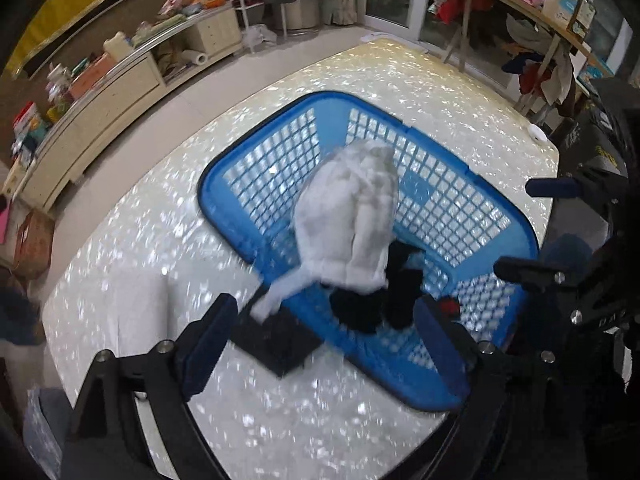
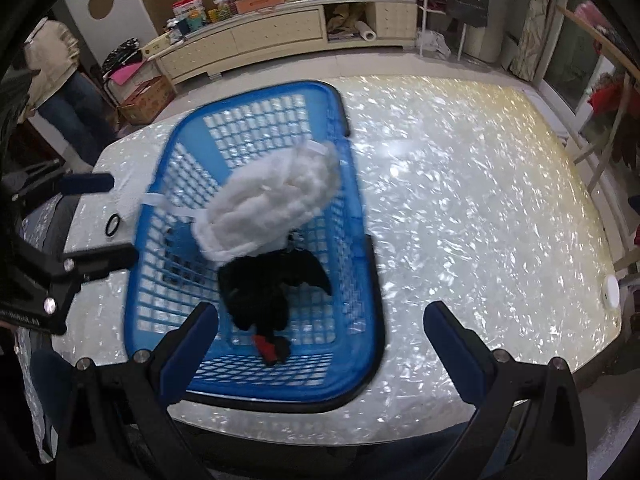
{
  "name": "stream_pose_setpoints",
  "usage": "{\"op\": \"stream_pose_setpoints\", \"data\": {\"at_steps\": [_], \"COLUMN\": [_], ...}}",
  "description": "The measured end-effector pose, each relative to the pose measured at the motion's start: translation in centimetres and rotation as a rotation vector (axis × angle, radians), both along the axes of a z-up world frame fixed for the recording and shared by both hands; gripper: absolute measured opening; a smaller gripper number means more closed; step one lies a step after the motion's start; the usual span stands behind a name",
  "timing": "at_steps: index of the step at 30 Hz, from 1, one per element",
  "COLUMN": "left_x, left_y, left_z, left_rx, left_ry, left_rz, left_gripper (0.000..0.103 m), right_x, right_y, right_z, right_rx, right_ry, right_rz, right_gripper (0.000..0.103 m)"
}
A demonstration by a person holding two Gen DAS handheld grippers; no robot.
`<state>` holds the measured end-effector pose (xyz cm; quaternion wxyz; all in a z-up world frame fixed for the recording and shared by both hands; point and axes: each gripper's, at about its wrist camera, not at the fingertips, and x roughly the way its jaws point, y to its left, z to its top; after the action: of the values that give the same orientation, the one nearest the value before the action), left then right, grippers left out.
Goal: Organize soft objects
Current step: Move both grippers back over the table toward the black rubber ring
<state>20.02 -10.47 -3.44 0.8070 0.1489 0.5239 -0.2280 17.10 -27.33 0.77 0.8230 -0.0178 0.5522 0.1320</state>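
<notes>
Pearly table (image 1: 120,280), blurred white plush (image 1: 348,216)

One blue basket (image 2: 360,240) stands on one pearly table (image 2: 480,200). The basket holds two soft things: one white fluffy pad (image 2: 272,200) toward its 12 o'clock side, and one black cloth (image 2: 264,288) at its 6 o'clock. One small red scrap (image 2: 264,345) lies below the black cloth. One black ring (image 2: 113,225) lies at the basket's 9 o'clock.
</notes>
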Motion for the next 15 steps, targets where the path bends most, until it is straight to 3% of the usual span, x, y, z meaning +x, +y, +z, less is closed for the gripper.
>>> {"op": "stream_pose_setpoints", "data": {"at_steps": [4, 15], "left_x": [-2.0, -7.2], "left_y": [2.9, 13.6], "left_z": [0.6, 1.3], "left_rx": [-0.005, -0.032], "left_ry": [0.003, 0.003], "left_rz": [0.046, 0.221], "left_gripper": [0.103, 0.103], "right_x": [-0.3, -0.9], "right_y": [2.6, 12.5], "right_z": [0.8, 1.7], "right_rx": [0.002, 0.002], "right_ry": [-0.017, -0.035], "right_rz": [0.052, 0.238], "right_gripper": [0.103, 0.103]}}
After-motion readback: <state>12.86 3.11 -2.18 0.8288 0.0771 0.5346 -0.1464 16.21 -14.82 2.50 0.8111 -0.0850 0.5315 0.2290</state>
